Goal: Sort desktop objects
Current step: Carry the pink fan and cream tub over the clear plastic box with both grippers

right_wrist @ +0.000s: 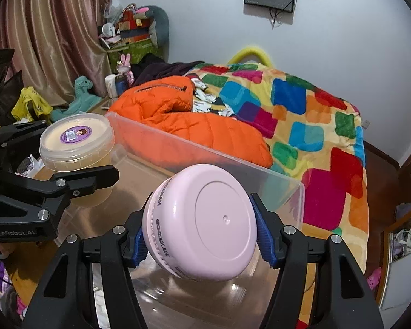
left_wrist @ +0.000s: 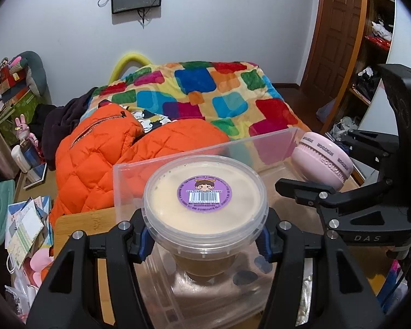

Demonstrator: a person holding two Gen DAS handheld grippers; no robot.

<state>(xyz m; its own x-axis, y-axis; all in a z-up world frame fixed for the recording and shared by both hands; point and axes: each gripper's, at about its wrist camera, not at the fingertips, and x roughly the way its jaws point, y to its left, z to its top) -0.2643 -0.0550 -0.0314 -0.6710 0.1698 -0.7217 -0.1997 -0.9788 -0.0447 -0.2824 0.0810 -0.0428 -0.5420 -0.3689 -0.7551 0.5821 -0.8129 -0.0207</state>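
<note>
In your left wrist view, your left gripper (left_wrist: 205, 244) had its blue pads pinching the clear tub (left_wrist: 205, 200) just under its lid rim, one pad on each side, and the tub was upright with its cream lid and purple barcode sticker (left_wrist: 203, 194) facing the camera. It hung over the transparent bin (left_wrist: 139, 181), inside the bin's near left corner, and whether its base touched the bin floor could not be told. This view alone showed dark blotches (left_wrist: 246, 275) on the bin floor beneath the tub, the wooden bench (left_wrist: 76, 224) at the bin's left edge, and the pink round container (left_wrist: 322, 161) only from the side, near the bin's far right corner, with your right gripper's (left_wrist: 339, 189) black finger across it. In your right wrist view, your right gripper (right_wrist: 200, 233) had its ribbed blue pads clamped on that pink round container (right_wrist: 202, 222), which was tilted so its flat circular face looked at the lens and the lettering ran around its edge. It sat over the bin's (right_wrist: 260, 164) right half, below the far wall's rim. Here you saw the tub (right_wrist: 76, 142) from outside, at the bin's left edge, with your left gripper's finger (right_wrist: 87, 178) lying across its wall. The orange jacket (right_wrist: 205, 126) and chequered blanket (right_wrist: 301, 104) lay beyond the bin's far wall.
</note>
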